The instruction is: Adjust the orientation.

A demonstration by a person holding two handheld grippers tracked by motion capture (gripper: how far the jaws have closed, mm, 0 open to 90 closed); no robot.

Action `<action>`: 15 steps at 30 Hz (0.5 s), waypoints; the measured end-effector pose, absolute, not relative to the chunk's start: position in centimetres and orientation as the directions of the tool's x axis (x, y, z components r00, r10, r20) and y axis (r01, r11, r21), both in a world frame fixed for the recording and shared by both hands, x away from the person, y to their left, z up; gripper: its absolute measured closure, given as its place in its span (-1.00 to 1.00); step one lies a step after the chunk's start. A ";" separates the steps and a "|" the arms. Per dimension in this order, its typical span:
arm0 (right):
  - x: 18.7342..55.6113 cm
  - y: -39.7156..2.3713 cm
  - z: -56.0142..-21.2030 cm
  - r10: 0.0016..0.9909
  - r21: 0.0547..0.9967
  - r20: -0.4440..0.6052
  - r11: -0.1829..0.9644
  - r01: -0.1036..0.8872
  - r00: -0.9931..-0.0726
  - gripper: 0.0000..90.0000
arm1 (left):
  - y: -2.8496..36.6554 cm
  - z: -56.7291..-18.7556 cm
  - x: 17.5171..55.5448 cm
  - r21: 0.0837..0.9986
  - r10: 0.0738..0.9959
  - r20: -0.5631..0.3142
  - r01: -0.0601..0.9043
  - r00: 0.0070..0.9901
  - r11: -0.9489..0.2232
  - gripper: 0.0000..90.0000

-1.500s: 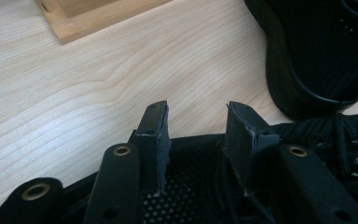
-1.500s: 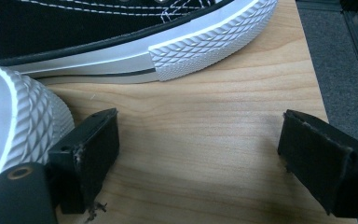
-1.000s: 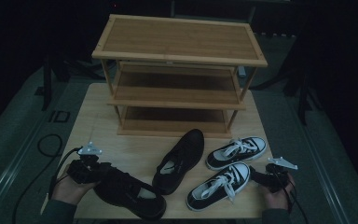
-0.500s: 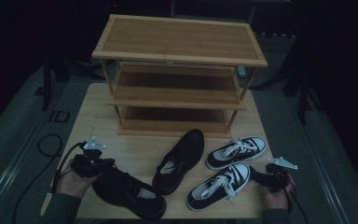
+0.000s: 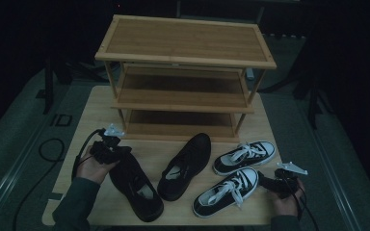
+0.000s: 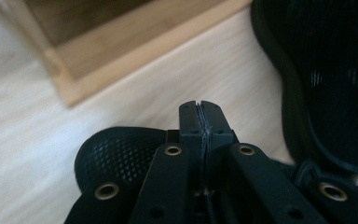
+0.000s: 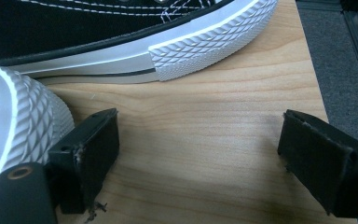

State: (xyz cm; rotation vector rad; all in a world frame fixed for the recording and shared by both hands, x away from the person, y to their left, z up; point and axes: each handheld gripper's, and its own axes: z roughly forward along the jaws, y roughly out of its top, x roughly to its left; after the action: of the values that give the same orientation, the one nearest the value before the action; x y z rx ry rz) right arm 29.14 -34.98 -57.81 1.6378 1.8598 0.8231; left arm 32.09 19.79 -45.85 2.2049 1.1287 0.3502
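Note:
A black shoe (image 5: 136, 186) lies at the table's front left, and my left gripper (image 5: 119, 152) is shut on its far end. In the left gripper view the jaws (image 6: 200, 106) are pressed together with only a thin dark edge between them, and the shoe's mesh (image 6: 116, 151) shows just beneath. The jaws have just closed. Its mate (image 5: 186, 166) (image 6: 335, 93) lies beside it. Two black-and-white sneakers (image 5: 227, 192) (image 5: 244, 156) lie at the front right. My right gripper (image 5: 264, 181) (image 7: 198, 140) rests open on the table behind the near sneaker (image 7: 18, 116), with bare wood between its pads.
A three-tier wooden shoe rack (image 5: 183, 48) (image 6: 121, 51) stands at the back of the light wooden table (image 5: 91, 115). Its shelves hold nothing. The far sneaker (image 7: 121, 28) lies just beyond the right jaws. Cables trail off the table's left and right.
The left gripper has moved up the table toward the rack, and the held end of the black shoe has swung with it. The right gripper and the other shoes have stayed put.

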 end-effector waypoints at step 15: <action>29.1 -35.0 -57.8 0.991 0.736 0.007 0.083 0.672 -0.130 -0.72 | 17.9 -45.8 33.5 0.639 0.770 -0.055 0.615 0.635 -0.461 0.73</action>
State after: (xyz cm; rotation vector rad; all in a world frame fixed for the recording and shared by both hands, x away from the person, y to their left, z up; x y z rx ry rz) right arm 29.15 -34.99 -57.82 1.6360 1.8594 0.8236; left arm 33.52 17.86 -45.81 2.2249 1.0766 0.3199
